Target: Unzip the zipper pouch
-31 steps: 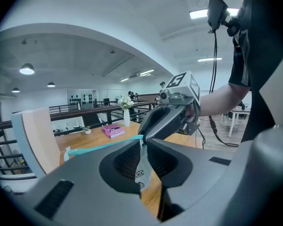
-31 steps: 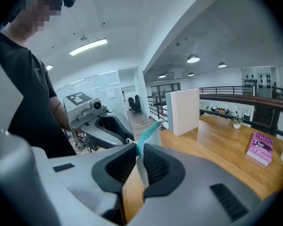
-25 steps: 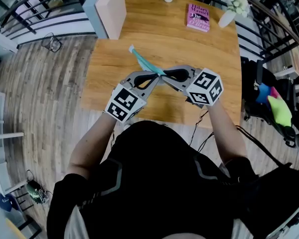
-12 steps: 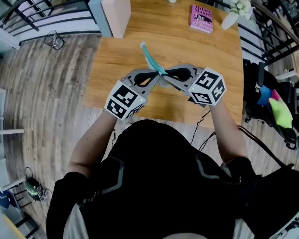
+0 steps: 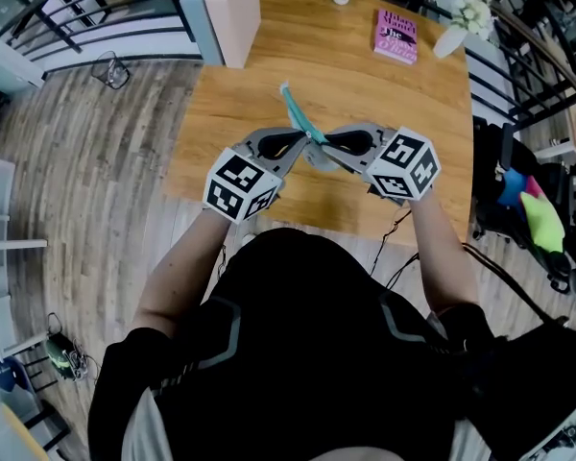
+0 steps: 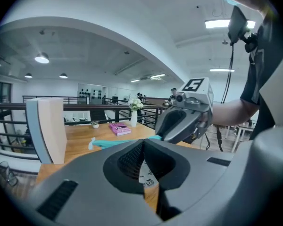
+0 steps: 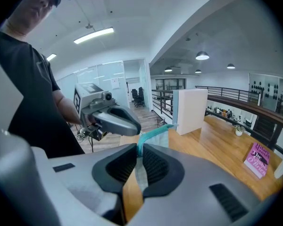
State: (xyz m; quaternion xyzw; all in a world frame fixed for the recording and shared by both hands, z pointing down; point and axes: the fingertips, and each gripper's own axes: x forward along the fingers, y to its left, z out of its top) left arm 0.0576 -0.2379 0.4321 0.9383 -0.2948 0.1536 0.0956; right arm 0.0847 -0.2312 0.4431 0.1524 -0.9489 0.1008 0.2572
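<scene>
Above the wooden table (image 5: 384,94) a teal-edged zipper pouch (image 5: 295,113) is held in the air, its free end pointing away from me. My left gripper (image 5: 300,143) and right gripper (image 5: 324,143) meet tip to tip on its near end. In the right gripper view the right gripper (image 7: 139,149) is shut on the pouch (image 7: 153,134), pale fabric showing between its pads. The left gripper (image 6: 142,142) has its jaws tight together on the pouch's edge, with the teal strip (image 6: 115,143) running off to the left. Where the zipper pull sits is hidden.
A pink book (image 5: 396,36) and a white vase of flowers (image 5: 458,15) lie at the table's far right. A tall pale box (image 5: 232,12) stands at the far left corner. Railings and a wooden floor surround the table; a cable hangs at its near edge.
The pouch's free end has swung from slanting left to more upright. Both grippers stay joined on its near end, little moved.
</scene>
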